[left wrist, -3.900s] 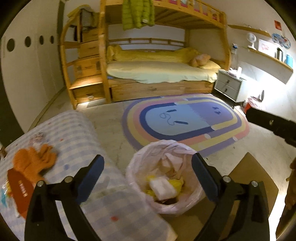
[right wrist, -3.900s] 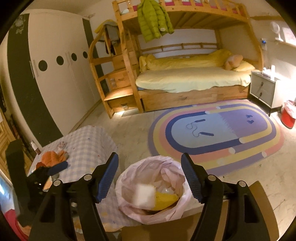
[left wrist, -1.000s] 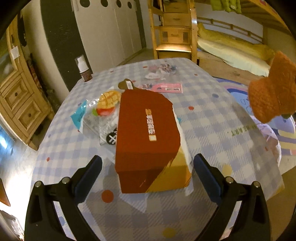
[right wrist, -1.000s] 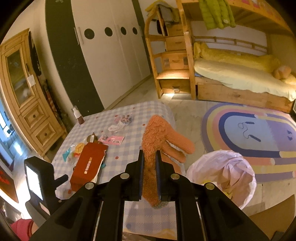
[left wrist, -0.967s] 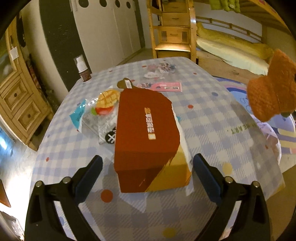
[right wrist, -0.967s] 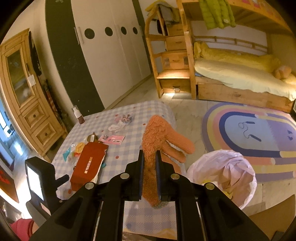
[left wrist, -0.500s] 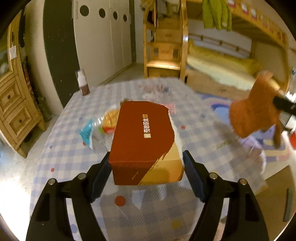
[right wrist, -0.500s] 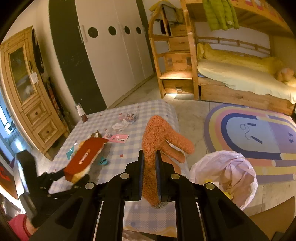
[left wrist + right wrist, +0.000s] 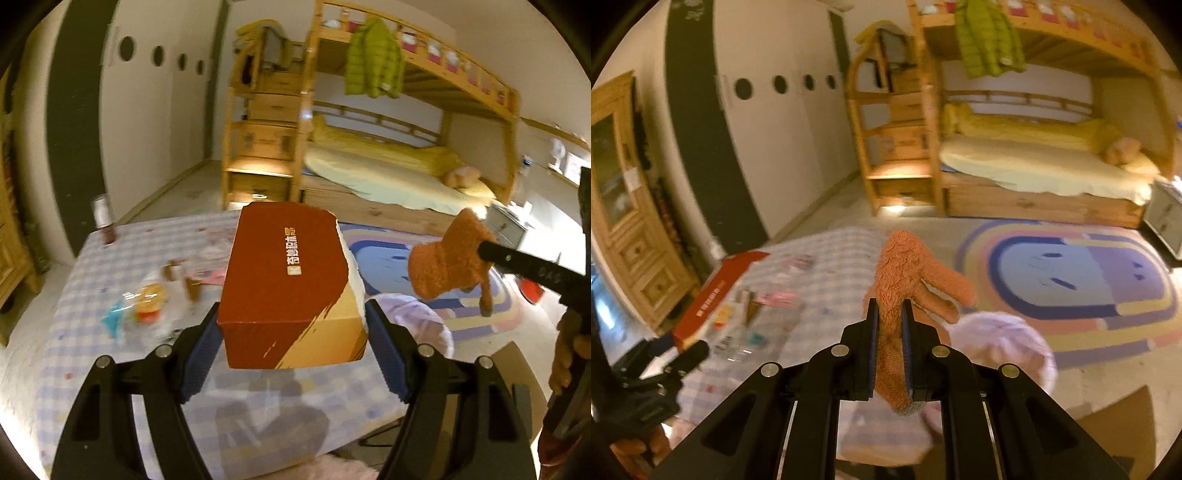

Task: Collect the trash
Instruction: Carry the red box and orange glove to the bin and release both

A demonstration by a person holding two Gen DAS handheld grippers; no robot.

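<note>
Left hand-held gripper (image 9: 293, 352) is clamped on the red carton (image 9: 291, 288), raised clear of the table (image 9: 74, 332); it looks rigid and light, best held by its side walls. Right hand-held gripper (image 9: 889, 332) pinches the soft, limp orange glove (image 9: 905, 273), with the bin bag (image 9: 1001, 343) at four o'clock.

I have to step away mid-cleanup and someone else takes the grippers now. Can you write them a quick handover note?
Left gripper: clamped on the red-and-tan box, held clear above the checked table.
Right gripper: shut on the orange glove, also in the air.
Trash bag: open on the floor beside the table, just beyond the glove.
Done: both items picked up.
Left: drop both into the bag, then clear the snack wrapper, the pink card and the other small litter on the table. The small bottle at the far corner may not be trash.
</note>
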